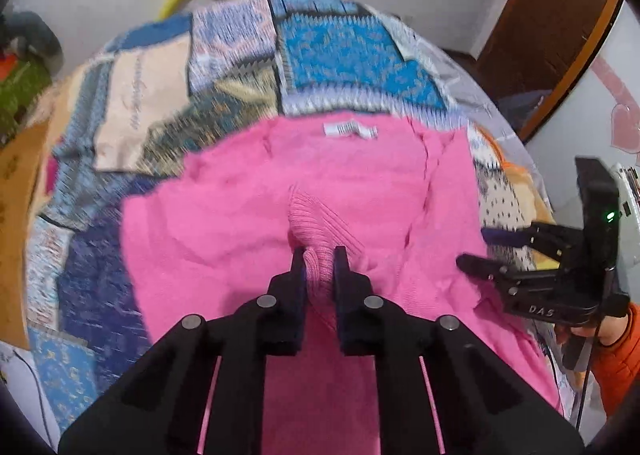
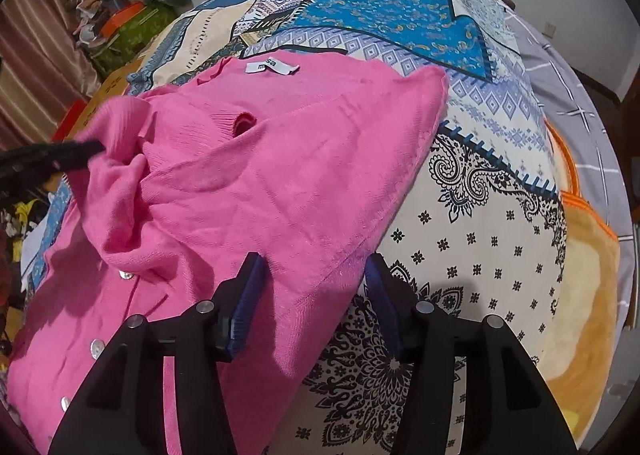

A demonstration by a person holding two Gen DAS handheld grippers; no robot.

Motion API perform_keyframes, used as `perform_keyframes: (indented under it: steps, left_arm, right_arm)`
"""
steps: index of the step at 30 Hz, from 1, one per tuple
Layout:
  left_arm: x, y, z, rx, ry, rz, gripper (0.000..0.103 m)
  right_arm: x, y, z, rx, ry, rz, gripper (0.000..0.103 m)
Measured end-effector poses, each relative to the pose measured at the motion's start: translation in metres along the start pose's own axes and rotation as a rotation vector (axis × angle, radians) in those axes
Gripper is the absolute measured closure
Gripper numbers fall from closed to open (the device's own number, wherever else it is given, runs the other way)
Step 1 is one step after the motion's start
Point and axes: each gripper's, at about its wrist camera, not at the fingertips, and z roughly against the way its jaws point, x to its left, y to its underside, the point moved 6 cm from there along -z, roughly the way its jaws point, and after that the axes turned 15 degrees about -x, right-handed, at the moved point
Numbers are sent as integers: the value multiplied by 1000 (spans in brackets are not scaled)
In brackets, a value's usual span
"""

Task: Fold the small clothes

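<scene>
Left wrist view: left tongs [image 1: 319, 255] pinch the ribbed cuff [image 1: 316, 275] over the cardigan [image 1: 240, 223] on the bed [image 1: 340, 51].
Right wrist view: right tongs [image 2: 316, 275], half open, straddle the cardigan's right edge, holding nothing.

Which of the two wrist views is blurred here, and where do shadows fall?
Left wrist: motion blur smears the patchwork bedspread, while the left gripper and its pinched pink cardigan cuff stay fairly sharp. Right wrist: crisp throughout; the right gripper casts soft shadows on cardigan and bedspread.
</scene>
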Motion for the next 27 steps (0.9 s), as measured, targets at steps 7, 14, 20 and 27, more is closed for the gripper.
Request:
perform_keyframes:
  steps: [7, 14, 20, 27]
  left_arm:
    - [36, -15, 28, -78, -86, -5, 92]
    - [57, 30, 5, 48, -110, 15, 92]
    - [63, 53, -1, 90, -109, 33, 88]
    - [69, 59, 11, 95, -122, 15, 88]
  right_arm:
    - [1, -1, -2, -2, 5, 5, 54]
    - [2, -2, -4, -1, 10, 14, 53]
    - [2, -2, -4, 4, 14, 13, 53]
    - [2, 0, -1, 6, 21, 3, 53]
